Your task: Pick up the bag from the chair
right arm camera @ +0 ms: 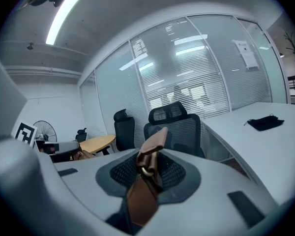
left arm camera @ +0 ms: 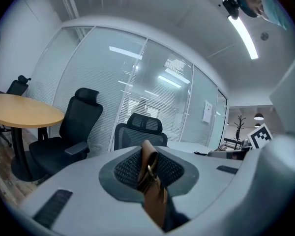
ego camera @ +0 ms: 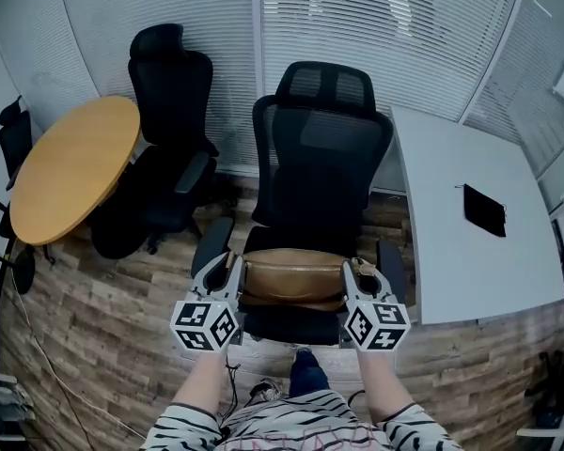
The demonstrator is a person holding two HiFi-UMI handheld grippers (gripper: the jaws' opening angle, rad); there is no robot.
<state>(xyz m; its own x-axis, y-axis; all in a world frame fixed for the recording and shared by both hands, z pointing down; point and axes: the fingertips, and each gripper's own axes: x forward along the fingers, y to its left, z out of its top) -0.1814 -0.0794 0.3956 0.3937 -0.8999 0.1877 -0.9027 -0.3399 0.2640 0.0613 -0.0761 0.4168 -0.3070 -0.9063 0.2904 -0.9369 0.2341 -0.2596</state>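
A tan leather bag hangs between my two grippers, just above the seat of a black office chair. My left gripper is shut on the bag's left strap, whose brass ring shows between the pads. On the other side my right gripper is shut on the right strap, which pokes up out of the closed jaws. The bag's underside and the seat beneath it are mostly hidden.
A second black chair and a round wooden table stand to the left. A white desk with a black pouch runs along the right. Glass walls with blinds close the back. Wooden floor lies below.
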